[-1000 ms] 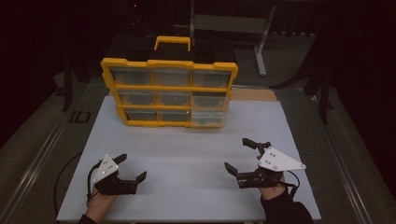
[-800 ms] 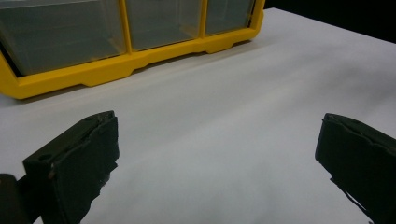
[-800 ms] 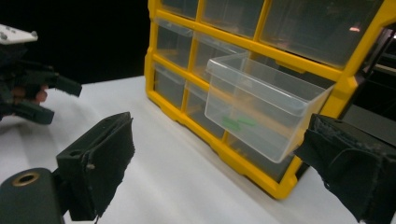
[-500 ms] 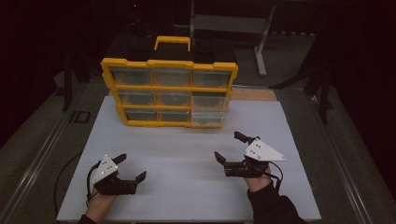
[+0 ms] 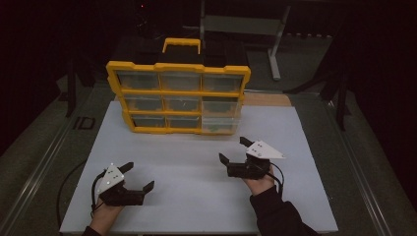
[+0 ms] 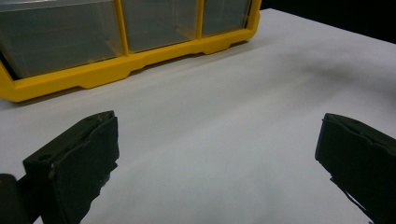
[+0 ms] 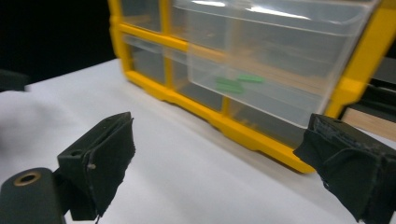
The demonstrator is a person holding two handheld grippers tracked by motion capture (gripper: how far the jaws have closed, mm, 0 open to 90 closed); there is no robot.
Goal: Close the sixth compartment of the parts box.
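Right gripper [image 5: 235, 150] sits mid-table, jaws spread wide, nothing btwn them, aimed at the yellow drawer organizer [image 5: 178, 93] standing upright at the far edge of the white tabletop [image 5: 187, 172]. Gripper is short of it, not touching. In the right gripper view the nearest thing is the clear drawer [image 7: 275, 60] at the cabinet's lower right, sticking out a bit from the frame w/ a few small green parts [image 7: 236, 83] inside.

Risk from here, as I read it: organizer is tall, stands on a narrow base, nothing visibly bracing it. A pull on that drawer w/o a second hand steadying the frame could drag or tip the whole unit fwd. Also a jaw coming in too high could bump the yellow rail instead of catching the drawer lip; clear plastic looks slick, so a shallow pinch may slip off. A hard yank could bring the drawer out and spill the green bits.

Pose: right hand low, wrist roughly level, jaws pointing fwd and a bit left toward the cabinet. Left gripper [image 5: 136, 177] rests near the front-left of the table, well apart from the organizer, jaws also released and empty, forearm coming in from the bottom edge.
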